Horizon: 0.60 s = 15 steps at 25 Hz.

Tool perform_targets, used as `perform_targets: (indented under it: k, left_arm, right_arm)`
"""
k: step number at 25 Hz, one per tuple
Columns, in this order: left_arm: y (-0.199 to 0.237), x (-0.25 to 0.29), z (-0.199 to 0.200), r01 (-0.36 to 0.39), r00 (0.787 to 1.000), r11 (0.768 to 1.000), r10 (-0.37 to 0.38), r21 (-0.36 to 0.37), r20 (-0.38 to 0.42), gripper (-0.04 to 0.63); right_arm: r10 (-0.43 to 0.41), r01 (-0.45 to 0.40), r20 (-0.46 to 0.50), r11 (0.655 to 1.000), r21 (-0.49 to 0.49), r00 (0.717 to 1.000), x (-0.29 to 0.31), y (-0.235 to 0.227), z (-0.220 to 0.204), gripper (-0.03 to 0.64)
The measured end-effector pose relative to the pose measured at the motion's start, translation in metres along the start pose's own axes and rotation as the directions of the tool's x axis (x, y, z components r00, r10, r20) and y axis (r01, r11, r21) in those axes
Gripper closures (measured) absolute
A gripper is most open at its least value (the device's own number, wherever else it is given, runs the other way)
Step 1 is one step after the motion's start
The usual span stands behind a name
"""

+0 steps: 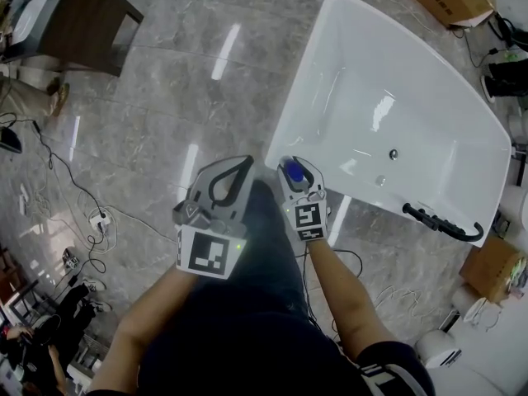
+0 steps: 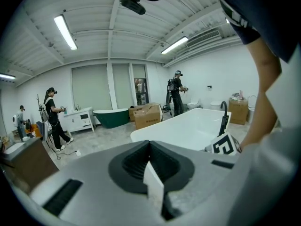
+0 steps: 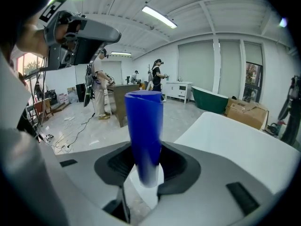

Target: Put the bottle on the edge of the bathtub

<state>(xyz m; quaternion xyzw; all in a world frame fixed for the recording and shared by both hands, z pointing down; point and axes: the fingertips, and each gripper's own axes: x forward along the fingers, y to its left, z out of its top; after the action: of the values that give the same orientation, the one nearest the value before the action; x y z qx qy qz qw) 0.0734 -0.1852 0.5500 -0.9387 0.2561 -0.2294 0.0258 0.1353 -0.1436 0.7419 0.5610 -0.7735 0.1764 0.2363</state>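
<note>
On my left, the left hand-held gripper (image 1: 216, 190) is clenched on nothing, its jaws brought together with only floor beyond them. It hangs close beside the right one, and that is my first worry. If I swing it across while setting down, it could knock the other wrist or the bottle itself.

In the middle, the right hand-held gripper (image 1: 299, 180) is grasping the blue bottle (image 3: 143, 135), which stands about upright between the jaws. The grip looks low on its body, with most of its length rising above the jaws. A tall, narrow thing held that low can pivot in the pads, so its base may not meet the surface flat.

From the head view the bottle sits near the near corner of the white bathtub (image 1: 289, 114). In the right gripper view the rim lies off to the bottle's right, with grey floor (image 1: 165, 97) behind it. I judge it is not yet over the ledge, though I cannot tell exactly.

To the right, the rim looks narrow, glossy and rounded. Letting go too early, or off-centre, would send the bottle onto the floor or sliding into the basin. Opening the jaws with a sideways drag would topple it.
</note>
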Motion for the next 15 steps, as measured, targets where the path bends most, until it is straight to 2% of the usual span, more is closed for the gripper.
perform_targets:
  k: [7, 11, 15]
  left_arm:
    - [0.001, -0.002, -0.017, 0.000, 0.999, 1.000, -0.001, -0.029, -0.038, 0.594]
    - [0.001, -0.002, -0.020, 0.013, 0.999, 1.000, -0.014, -0.008, -0.046, 0.595]
    - [0.000, -0.004, -0.027, 0.015, 0.998, 0.999, -0.017, -0.033, -0.062, 0.595]
  right_arm:
    - [0.024, -0.024, -0.014, 0.999, -0.021, 1.000, 0.017, 0.005, -0.009, 0.456]
    - [0.030, -0.030, -0.013, 0.999, -0.022, 0.999, 0.023, 0.007, -0.013, 0.456]
    - [0.028, -0.029, -0.018, 0.999, -0.027, 0.999, 0.026, 0.005, -0.018, 0.456]
